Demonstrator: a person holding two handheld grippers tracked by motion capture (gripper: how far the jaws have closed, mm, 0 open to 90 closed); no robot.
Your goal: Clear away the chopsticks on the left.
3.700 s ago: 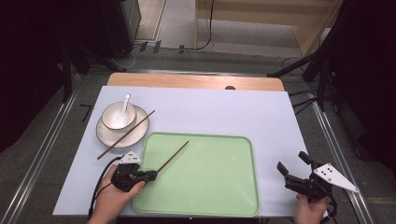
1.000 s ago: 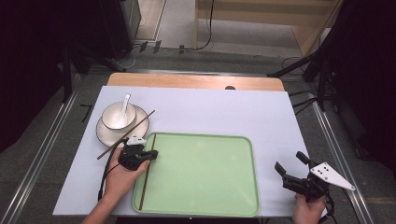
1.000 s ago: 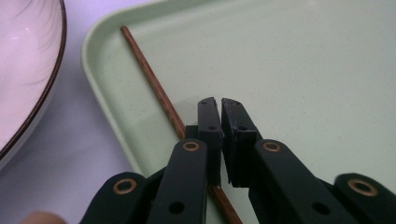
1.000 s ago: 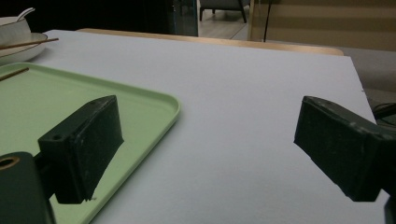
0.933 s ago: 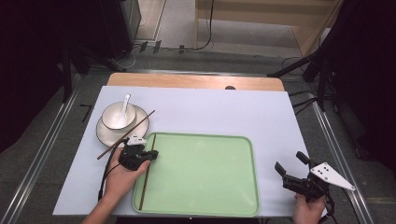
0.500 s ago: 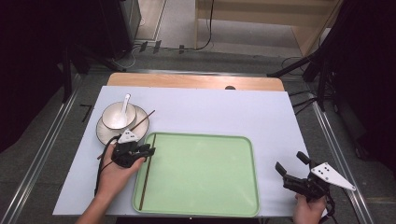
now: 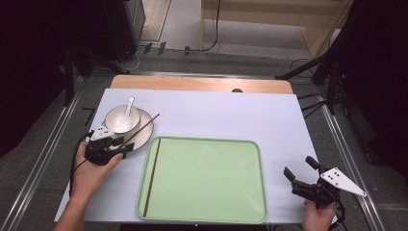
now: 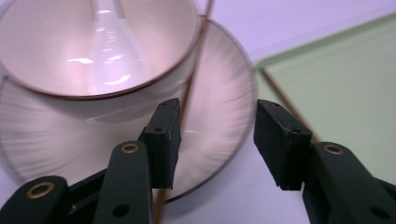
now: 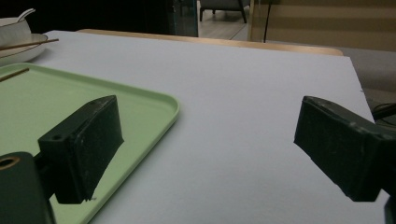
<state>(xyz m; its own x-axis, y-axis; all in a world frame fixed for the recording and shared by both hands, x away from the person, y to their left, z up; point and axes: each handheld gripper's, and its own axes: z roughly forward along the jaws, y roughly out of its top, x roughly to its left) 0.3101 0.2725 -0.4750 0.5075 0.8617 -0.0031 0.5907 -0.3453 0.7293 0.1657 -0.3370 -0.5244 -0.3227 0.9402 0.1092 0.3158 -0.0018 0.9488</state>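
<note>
Hovering at the near rim of the saucer [image 7: 139, 137], the left gripper [image 7: 117, 148] has its jaws partly apart, having just been opening, with nothing pressed between the pads. Its own view shows the saucer chopstick [image 8: 187, 100] running just past the left pad [image 8: 163, 140]; whether pad and stick touch is hard to judge from that close, blurred angle. This stick lies slantwise across the saucer, one end past the rim toward the table [image 7: 216, 110] middle, beside the bowl [image 7: 122, 119]. Bowl: white, seated on the saucer, a white spoon [image 7: 129, 107] standing in it. Tray chopstick [image 7: 152, 175]: flat inside the green tray [image 7: 207, 183], along its left wall, lengthwise front to back, well apart from either gripper. Tray: centre front of the white table, just right of the saucer. Right gripper [image 7: 302, 177]: near the table's front right corner, off the tray, jaws wide apart and empty, bare table between them in the right gripper view.
</note>
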